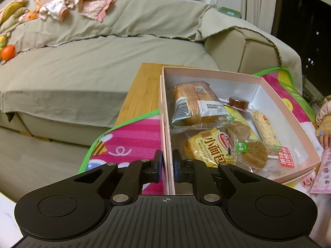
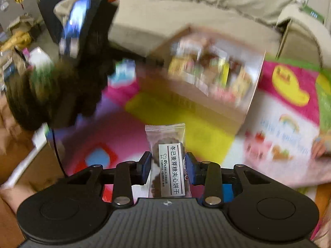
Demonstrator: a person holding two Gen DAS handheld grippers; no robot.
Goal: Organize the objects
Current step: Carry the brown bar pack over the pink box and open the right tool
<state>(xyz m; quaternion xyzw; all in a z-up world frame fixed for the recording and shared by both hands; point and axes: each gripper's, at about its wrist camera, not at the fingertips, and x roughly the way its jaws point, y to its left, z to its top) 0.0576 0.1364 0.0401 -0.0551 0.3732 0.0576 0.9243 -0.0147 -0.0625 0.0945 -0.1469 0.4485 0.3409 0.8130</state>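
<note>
I pinch the near wall of the pink box point(image 1: 279, 103) with my left fingers point(image 1: 167, 165), one pad outside and one inside, pressed nearly together on the thin card. I judge this grip is there to steady the box on the colourful play mat point(image 1: 132, 140) while snacks go in. The box already holds several: a wrapped bread slice point(image 1: 194, 103) toward twelve o'clock, a yellow mini bread packet point(image 1: 209, 146) at the near end, heart-shaped pastries point(image 1: 254, 153) at about three o'clock of it, a rice bar point(image 1: 264, 126) along the right wall, and a small brown disc sweet point(image 1: 238, 103) deeper in.

My right fingers point(image 2: 168, 165) are closed partway on a clear biscuit packet point(image 2: 167, 155), both blue pads against its sides, its top pointing to twelve o'clock. It hangs above the mat, clear of it as far as I can judge, held upright so it can drop in end-first. The box lies ahead at about one o'clock in the right wrist view, blurred. The packet is not yet over it.
</note>
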